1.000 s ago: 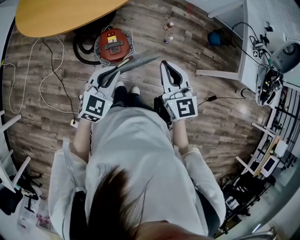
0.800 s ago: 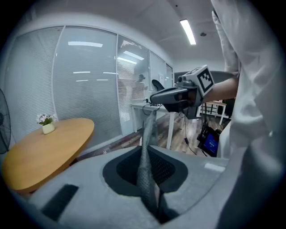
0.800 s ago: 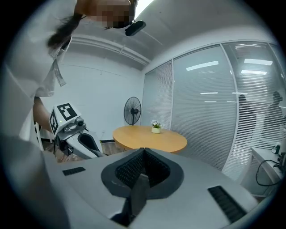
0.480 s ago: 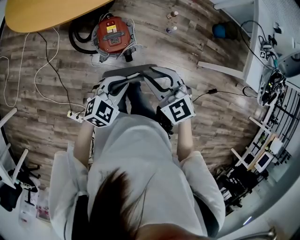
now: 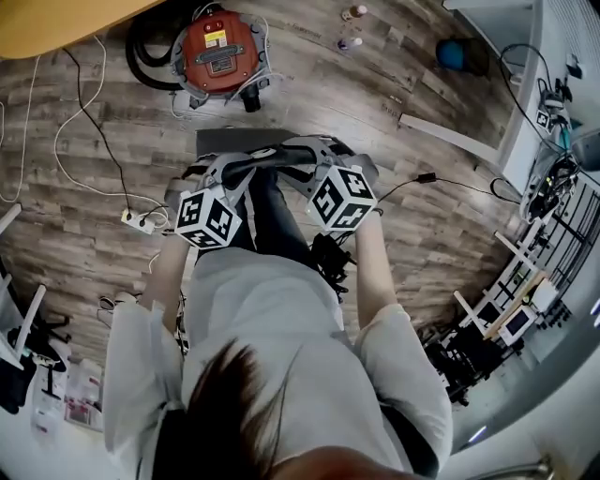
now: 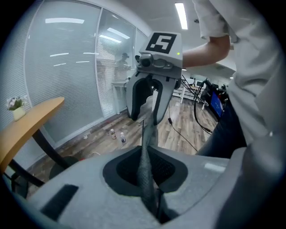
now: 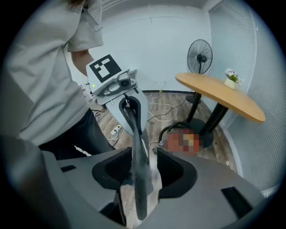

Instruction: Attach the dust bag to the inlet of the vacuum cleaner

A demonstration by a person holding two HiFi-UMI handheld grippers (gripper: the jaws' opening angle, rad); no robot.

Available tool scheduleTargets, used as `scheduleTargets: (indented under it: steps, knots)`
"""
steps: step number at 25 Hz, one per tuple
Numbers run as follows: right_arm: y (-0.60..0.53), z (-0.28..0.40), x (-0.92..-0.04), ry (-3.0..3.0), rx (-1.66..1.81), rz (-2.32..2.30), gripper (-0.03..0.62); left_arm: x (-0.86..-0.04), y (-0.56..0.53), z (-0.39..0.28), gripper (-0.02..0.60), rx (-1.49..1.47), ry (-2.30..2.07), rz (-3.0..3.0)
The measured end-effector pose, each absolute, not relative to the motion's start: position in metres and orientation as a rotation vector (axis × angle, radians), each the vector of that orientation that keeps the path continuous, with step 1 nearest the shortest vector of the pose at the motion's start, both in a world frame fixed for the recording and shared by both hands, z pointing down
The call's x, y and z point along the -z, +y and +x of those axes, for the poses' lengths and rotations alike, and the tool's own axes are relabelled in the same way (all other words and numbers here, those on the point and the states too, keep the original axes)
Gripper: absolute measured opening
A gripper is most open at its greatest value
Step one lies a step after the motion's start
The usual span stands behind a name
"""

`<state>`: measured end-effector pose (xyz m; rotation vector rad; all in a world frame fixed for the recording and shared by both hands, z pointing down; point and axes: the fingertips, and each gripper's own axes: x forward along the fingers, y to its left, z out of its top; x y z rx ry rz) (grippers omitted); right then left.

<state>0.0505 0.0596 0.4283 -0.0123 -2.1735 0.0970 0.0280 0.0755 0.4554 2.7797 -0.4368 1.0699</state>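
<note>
Over wood-plank floor (image 5: pixel 422 244): both forearms held out front, grippers angled downward and tipped toward each other, marker cubes facing up. Left gripper (image 5: pixel 246 164) clamped on one edge of grey dust bag (image 5: pixel 234 141), jaws nearly together. Right gripper (image 5: pixel 305 150) jaws wide apart, just been opening; bag's other edge between them, not pinched. Bag in the air, well apart from red vacuum cleaner (image 5: pixel 217 52) on floor near yellow table (image 5: pixel 56 23) edge. White cables, power strip (image 5: pixel 141 222), small bottles (image 5: pixel 354 12) on floor. Vacuum's yellow label too small to read; only black-and-white squares on cubes.
</note>
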Motion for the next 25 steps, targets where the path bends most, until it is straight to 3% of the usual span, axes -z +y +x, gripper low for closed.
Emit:
scheduleTargets:
  steps: [3, 5, 11, 25]
  knots:
    - [0.061, 0.055, -0.461, -2.126, -0.060, -0.086, 0.177, -0.478, 0.070, 0.032, 0.038, -1.058, -0.455, 2.747]
    - [0.057, 0.059, -0.483, -2.102, 0.003, -0.108, 0.123, -0.490, 0.065, 0.036, 0.038, -1.058, -0.454, 2.734]
    - [0.046, 0.072, -0.541, -2.063, 0.044, -0.160, 0.045, -0.540, 0.056, 0.048, 0.040, -1.130, -0.439, 2.702]
    - [0.050, 0.076, -0.648, -2.056, 0.075, -0.187, 0.032, -0.650, 0.058, 0.049, 0.043, -1.142, -0.591, 2.517]
